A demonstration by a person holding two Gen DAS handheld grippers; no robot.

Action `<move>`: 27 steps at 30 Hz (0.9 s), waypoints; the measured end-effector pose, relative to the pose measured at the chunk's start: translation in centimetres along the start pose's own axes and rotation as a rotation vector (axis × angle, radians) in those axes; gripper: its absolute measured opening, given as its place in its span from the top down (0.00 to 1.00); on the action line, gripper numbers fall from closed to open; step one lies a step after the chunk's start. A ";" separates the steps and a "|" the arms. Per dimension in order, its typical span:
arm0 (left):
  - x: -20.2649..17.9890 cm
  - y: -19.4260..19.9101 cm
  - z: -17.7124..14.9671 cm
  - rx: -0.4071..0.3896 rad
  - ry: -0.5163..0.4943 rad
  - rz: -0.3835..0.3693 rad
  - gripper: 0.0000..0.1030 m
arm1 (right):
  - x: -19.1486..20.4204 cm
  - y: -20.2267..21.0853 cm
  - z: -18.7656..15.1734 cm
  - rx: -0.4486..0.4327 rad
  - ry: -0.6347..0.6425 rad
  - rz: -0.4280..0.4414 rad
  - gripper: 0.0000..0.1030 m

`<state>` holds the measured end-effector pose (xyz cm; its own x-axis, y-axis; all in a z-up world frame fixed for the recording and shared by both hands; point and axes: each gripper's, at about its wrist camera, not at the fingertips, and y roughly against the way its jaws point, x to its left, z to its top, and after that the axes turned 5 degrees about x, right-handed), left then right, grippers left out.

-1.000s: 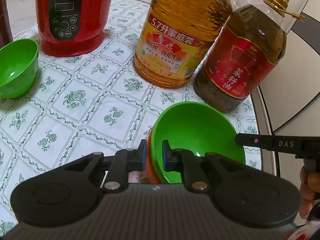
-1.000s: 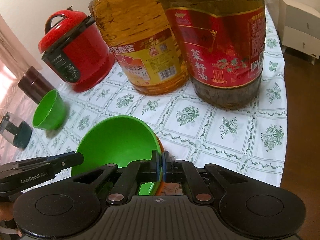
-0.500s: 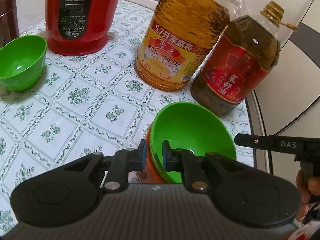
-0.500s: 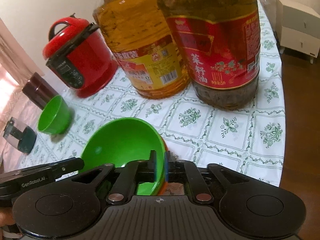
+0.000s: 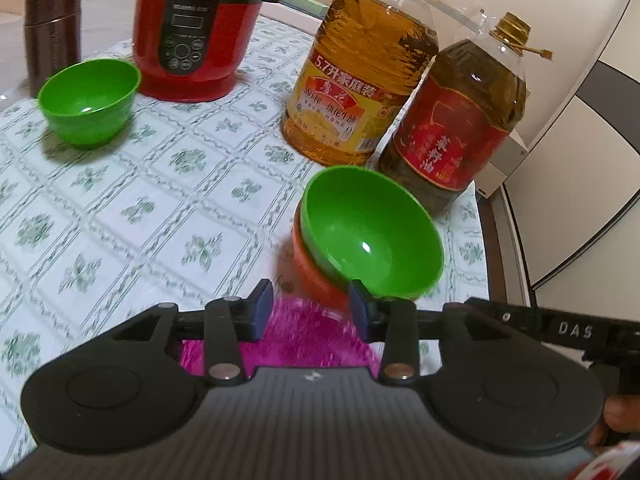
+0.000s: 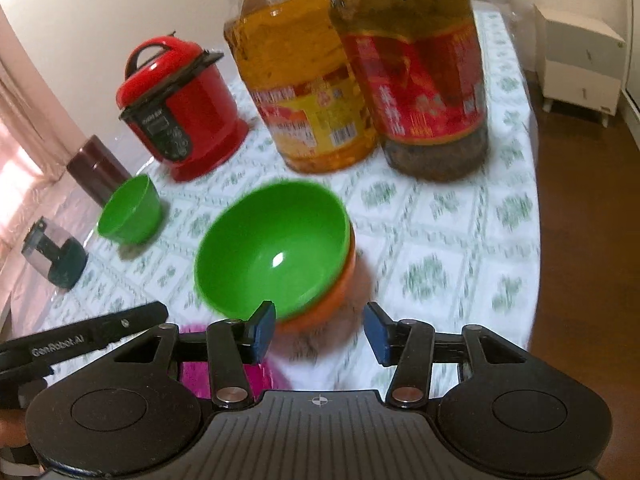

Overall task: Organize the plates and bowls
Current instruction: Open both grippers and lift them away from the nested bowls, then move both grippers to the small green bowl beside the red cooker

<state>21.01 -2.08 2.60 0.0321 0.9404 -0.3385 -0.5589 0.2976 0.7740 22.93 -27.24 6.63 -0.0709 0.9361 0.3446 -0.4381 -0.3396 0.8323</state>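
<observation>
Nearest, both tools spread apart and holding nothing: left tool [image 5: 310,306] just short of the stacked bowls' near rim, right tool [image 6: 319,332] likewise, blue pads [image 6: 264,330] wide of each other. Beneath and between them, a magenta object [image 5: 304,336], blurred, perhaps a plate; cannot tell.

Just beyond, near the worktop's right edge: a green bowl [image 5: 370,236] nested in an orange bowl [image 5: 310,268], tilted, resting on the green-patterned tablecloth [image 5: 120,200]. Apparently let go; stacking step looks finished for this pair.

Next move, as a judgement: reaching across toward the far-left side for the loose green bowl [image 5: 90,100], gripping its rim with one tool, carrying it back and nesting it on the stack. Calls for a thin rim pinch and a level descent, given the stack's tilt.

Farther back, counted:
- Green bowls: two, one stacked, one alone.
- Orange bowls: one.
- Large oil bottles: two, a golden one [image 5: 360,80] and a darker red-labelled one [image 5: 460,120], touching or nearly so, just behind the stack.
- Red electric cooker [image 5: 196,36]: one, behind the loose bowl.
- Brown canister [image 5: 52,28]: one, at the far-left edge.
- Small clear-and-dark container [image 6: 54,258]: one, at the left edge, right-wrist view only.
</observation>
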 end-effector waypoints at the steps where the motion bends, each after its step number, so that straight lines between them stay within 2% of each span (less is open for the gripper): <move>1: -0.1 0.4 -0.6 -0.007 -0.006 0.012 0.63 | 0.1 0.1 -0.7 0.003 -0.003 -0.007 0.52; 7: -0.5 2.0 -3.6 -0.060 -0.034 0.073 0.59 | 0.5 1.2 -3.7 0.002 -0.007 -0.033 0.51; 12: -0.6 2.6 -5.3 -0.065 -0.043 0.091 0.59 | 1.0 1.6 -5.5 0.009 0.025 -0.060 0.51; 18: -0.2 2.7 -6.3 -0.026 -0.018 0.061 0.59 | 1.1 1.6 -6.5 0.028 0.019 -0.053 0.51; 27: 0.2 3.0 -6.2 -0.024 0.009 0.038 0.58 | 1.3 1.7 -6.5 0.029 0.013 -0.043 0.51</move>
<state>14.20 -2.06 1.51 0.0031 0.9493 -0.3144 -0.5794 0.2580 0.7732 16.30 -25.98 5.64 -0.0647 0.9509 0.3026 -0.4151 -0.3014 0.8584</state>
